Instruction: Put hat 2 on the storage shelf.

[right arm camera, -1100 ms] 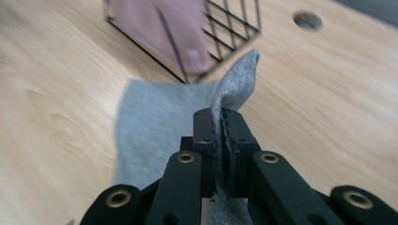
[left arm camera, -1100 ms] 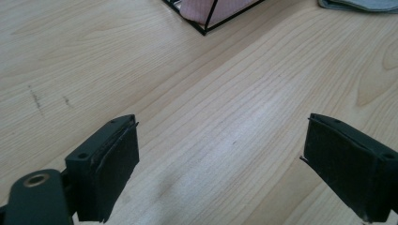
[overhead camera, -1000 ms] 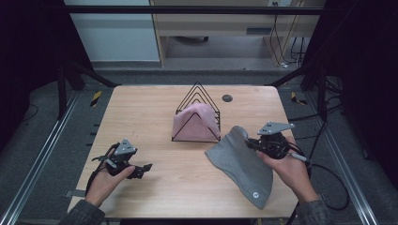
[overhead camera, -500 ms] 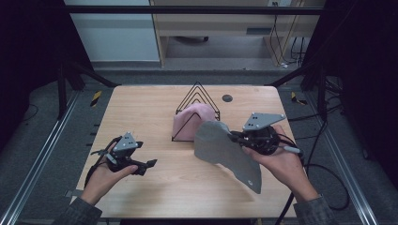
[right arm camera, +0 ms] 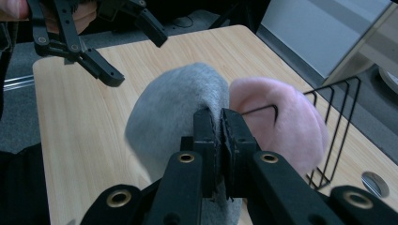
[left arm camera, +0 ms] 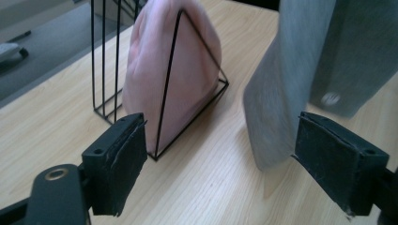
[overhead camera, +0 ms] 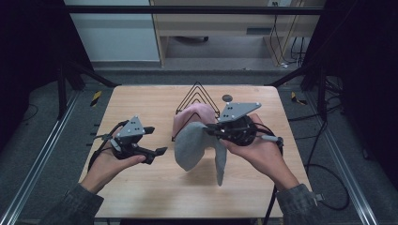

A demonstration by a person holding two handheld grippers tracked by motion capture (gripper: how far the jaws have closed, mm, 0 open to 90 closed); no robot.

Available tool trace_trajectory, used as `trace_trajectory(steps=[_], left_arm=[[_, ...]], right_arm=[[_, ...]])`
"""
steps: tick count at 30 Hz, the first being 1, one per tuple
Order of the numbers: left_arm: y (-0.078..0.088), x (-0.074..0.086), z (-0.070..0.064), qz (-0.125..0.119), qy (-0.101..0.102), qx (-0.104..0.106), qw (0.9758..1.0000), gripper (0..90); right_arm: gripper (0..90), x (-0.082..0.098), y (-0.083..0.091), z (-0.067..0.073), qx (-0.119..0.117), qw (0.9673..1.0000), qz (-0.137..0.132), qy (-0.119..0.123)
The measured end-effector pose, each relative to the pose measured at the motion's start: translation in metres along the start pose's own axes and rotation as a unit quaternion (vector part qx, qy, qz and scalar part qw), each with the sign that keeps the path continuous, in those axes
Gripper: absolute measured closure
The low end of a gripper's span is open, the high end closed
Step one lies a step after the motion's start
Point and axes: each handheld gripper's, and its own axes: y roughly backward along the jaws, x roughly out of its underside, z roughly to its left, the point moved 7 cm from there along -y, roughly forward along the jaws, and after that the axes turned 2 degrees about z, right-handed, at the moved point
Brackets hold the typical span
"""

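Now the right gripper (overhead camera: 212, 131), clamped on the grey hat (overhead camera: 190, 146), has swung it off the table to hang at the rack's (overhead camera: 196, 97) six o'clock; the left gripper (overhead camera: 155, 140) waits open at nine, probably next to grab.

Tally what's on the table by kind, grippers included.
Fabric pieces: 2, grey cloth and pink cloth
Wire rack: 1
Small round disc: 1
Grippers: 2, left gripper and right gripper
Total: 6
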Motion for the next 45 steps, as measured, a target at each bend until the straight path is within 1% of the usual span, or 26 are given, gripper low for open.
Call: trace_trajectory(steps=[1, 3, 5, 7, 9, 12, 15, 17, 19, 21, 22, 24, 25, 26, 28, 30, 32, 36, 40, 41, 45], left_arm=[[0.0, -0.002, -0.001, -0.003, -0.001, 0.002, 1.0, 16.8], [0.0, -0.007, -0.005, -0.012, 0.005, 0.015, 0.9998, 17.1], [0.0, -0.012, -0.012, -0.02, 0.007, 0.026, 0.9994, 17.7], [0.0, -0.014, -0.017, -0.018, -0.002, 0.03, 0.9994, 17.9], [-0.002, -0.016, -0.022, -0.019, -0.002, 0.036, 0.9992, 17.9], [-0.006, -0.017, -0.026, -0.011, -0.008, 0.037, 0.9992, 18.0], [-0.013, -0.016, -0.024, -0.003, -0.012, 0.03, 0.9995, 18.0], [-0.019, -0.016, -0.023, 0.001, -0.01, 0.031, 0.9995, 18.4], [-0.024, -0.017, -0.021, 0.005, -0.012, 0.027, 0.9996, 19.9], [-0.028, -0.018, -0.019, 0.01, -0.013, 0.025, 0.9995, 23.6], [-0.032, -0.02, -0.016, 0.013, -0.015, 0.021, 0.9996, 26.3], [-0.036, -0.022, -0.014, 0.016, -0.016, 0.024, 0.9994, 38.3], [-0.038, -0.023, -0.013, 0.02, -0.018, 0.024, 0.9993, 49.9], [-0.04, -0.024, -0.013, 0.025, -0.019, 0.026, 0.9992, 49.9], [-0.041, -0.027, -0.013, 0.026, -0.023, 0.03, 0.999, 62.7], [-0.04, -0.029, -0.014, 0.032, -0.031, 0.03, 0.9985, 71.3], [-0.037, -0.031, -0.015, 0.037, -0.03, 0.033, 0.9983, 78.0], [-0.03, -0.038, -0.017, 0.044, -0.036, 0.03, 0.9979, 85.0], [-0.023, -0.045, -0.016, 0.052, -0.049, 0.021, 0.9972, 86.1], [-0.021, -0.047, -0.015, 0.052, -0.051, 0.018, 0.9972, 86.2], [-0.015, -0.052, -0.011, 0.053, -0.051, 0.008, 0.9973, 86.4]], right_arm=[[85.6, -0.003, -0.003, 0.002, -0.003, 1.0, 0.0, 0.002], [85.6, -0.008, -0.007, 0.004, -0.005, 1.0, 0.001, 0.004], [85.6, -0.012, -0.011, 0.005, -0.005, 1.0, 0.001, 0.006], [85.6, -0.015, -0.016, 0.006, -0.004, 1.0, 0.003, 0.006], [85.6, -0.017, -0.019, 0.006, -0.003, 1.0, 0.005, 0.005], [85.6, -0.02, -0.023, 0.006, -0.001, 1.0, 0.004, 0.001], [85.6, -0.023, -0.025, 0.006, -0.002, 1.0, 0.0, -0.002], [85.6, -0.025, -0.026, 0.006, -0.001, 1.0, -0.001, -0.003], [85.5, -0.027, -0.027, 0.005, -0.002, 1.0, -0.002, -0.004], [85.6, -0.027, -0.027, 0.004, -0.003, 1.0, -0.004, -0.006], [85.5, -0.027, -0.028, 0.004, -0.003, 1.0, -0.004, -0.007], [85.5, -0.026, -0.028, 0.004, -0.004, 1.0, -0.002, -0.007], [85.5, -0.025, -0.028, 0.003, -0.003, 1.0, -0.002, -0.008], [85.5, -0.025, -0.028, 0.003, -0.003, 1.0, -0.002, -0.008], [85.5, -0.022, -0.026, 0.003, -0.002, 1.0, -0.001, -0.009], [85.5, -0.019, -0.025, 0.002, -0.001, 0.9999, 0.0, -0.011], [85.5, -0.016, -0.023, -0.001, 0.0, 0.9999, -0.001, -0.016], [85.5, -0.01, -0.021, -0.005, 0.0, 0.9997, -0.005, -0.024], [85.5, -0.005, -0.021, -0.006, -0.001, 0.9995, -0.007, -0.031], [85.4, -0.004, -0.022, -0.007, -0.002, 0.9993, -0.008, -0.035], [85.4, -0.004, -0.024, -0.006, -0.004, 0.9992, -0.012, -0.039]])
